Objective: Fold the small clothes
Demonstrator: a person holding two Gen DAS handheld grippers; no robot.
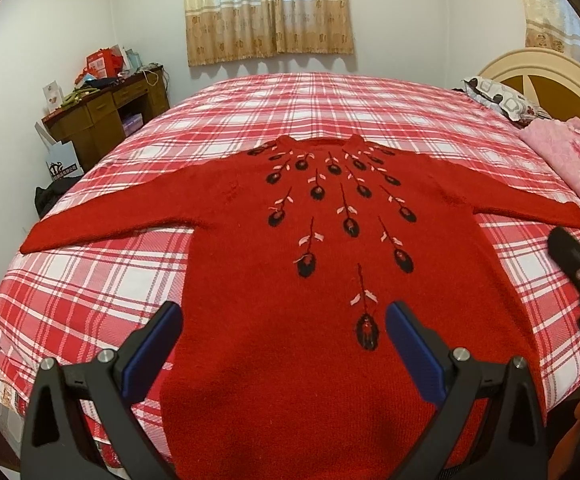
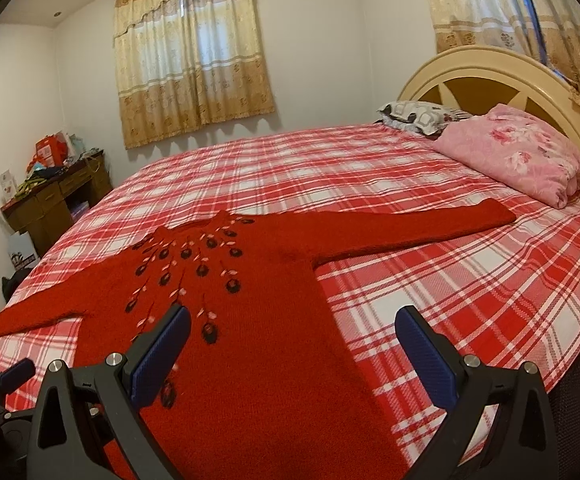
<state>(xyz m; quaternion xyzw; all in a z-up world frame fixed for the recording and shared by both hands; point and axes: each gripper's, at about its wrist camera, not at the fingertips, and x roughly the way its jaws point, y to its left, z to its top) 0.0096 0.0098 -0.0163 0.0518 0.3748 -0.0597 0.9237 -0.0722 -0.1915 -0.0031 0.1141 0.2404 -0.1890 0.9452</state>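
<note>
A red knitted sweater (image 1: 274, 208) with black and pink flower embroidery lies flat, front up, on the plaid bed, both sleeves spread out sideways. It also shows in the right wrist view (image 2: 274, 280). My left gripper (image 1: 284, 314) is open and empty, above the sweater's lower body. My right gripper (image 2: 293, 320) is open and empty, above the sweater's lower right edge. The right gripper's finger shows at the right edge of the left wrist view (image 1: 569, 248). The left gripper's finger shows low at the left in the right wrist view (image 2: 16, 372).
The bed (image 1: 290, 96) has a red and white plaid sheet. A folded pink floral quilt (image 2: 513, 152) and a patterned pillow (image 2: 417, 114) lie by the cream headboard (image 2: 489, 76). A cluttered wooden desk (image 1: 102, 112) stands at the far left by the wall.
</note>
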